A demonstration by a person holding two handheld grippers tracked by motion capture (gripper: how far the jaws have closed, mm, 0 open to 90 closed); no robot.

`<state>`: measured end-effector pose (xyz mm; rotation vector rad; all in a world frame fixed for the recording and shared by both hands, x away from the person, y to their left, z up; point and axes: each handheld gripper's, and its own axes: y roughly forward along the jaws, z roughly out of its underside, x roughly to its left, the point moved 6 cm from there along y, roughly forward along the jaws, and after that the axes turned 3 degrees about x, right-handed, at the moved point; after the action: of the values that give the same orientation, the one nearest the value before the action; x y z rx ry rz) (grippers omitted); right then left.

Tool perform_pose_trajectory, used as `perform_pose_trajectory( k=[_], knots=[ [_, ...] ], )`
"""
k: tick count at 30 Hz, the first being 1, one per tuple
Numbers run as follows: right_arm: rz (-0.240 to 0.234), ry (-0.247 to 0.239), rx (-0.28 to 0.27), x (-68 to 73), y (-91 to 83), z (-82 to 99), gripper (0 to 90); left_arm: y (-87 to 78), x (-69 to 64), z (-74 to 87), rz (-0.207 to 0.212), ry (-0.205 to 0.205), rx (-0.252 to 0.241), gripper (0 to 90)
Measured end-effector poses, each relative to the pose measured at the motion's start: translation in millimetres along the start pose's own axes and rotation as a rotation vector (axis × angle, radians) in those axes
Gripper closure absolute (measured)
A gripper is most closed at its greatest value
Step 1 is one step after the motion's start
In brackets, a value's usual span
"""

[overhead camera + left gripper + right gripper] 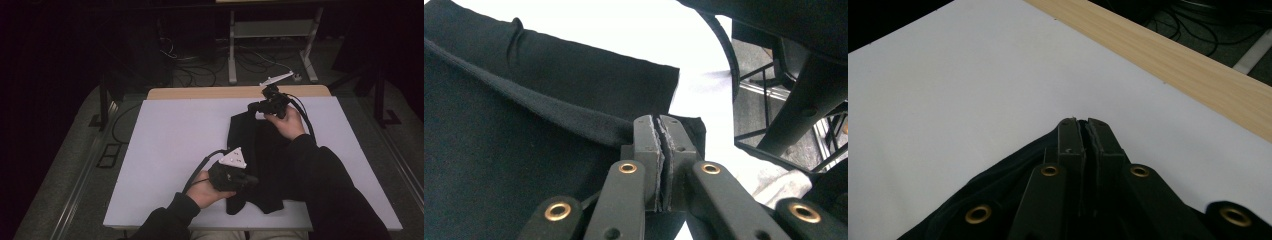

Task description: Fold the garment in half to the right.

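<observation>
Right now we have a black cloth (260, 165) lying on the white sheet (170, 145) that covers the table, and each of our grippers has a piece of it. From the high view the cloth sits right of the sheet's middle, running from the near edge toward the far side. Our left gripper (247, 180) is at the near end of the cloth, held in the left hand (202, 192), with its grey three-cornered plate (234, 158) on top. In the left gripper view its jaws stand pressed together with a fold of the cloth's edge (574, 120) pinched between the pads, the rest of the dark fabric spreading off to the left over the white sheet. Our right gripper (255, 107) is at the far end of the cloth, near the wooden strip (210, 92) along the table's far edge. In the right gripper view its jaws are likewise closed tight, and the cloth (998, 195) bunches up around them, caught at the tip just above the bare white sheet (973, 90).
</observation>
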<state>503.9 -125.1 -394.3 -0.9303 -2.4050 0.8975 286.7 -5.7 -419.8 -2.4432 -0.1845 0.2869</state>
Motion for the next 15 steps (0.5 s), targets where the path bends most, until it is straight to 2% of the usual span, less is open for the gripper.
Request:
perform_pose_trajectory(
  k=[15],
  knots=[
    [0.029, 0.054, -0.006, -23.5, -10.6, 17.3, 84.4, 14.2, -5.4, -19.0, 0.023, 0.028, -0.006, 85.8]
  ],
)
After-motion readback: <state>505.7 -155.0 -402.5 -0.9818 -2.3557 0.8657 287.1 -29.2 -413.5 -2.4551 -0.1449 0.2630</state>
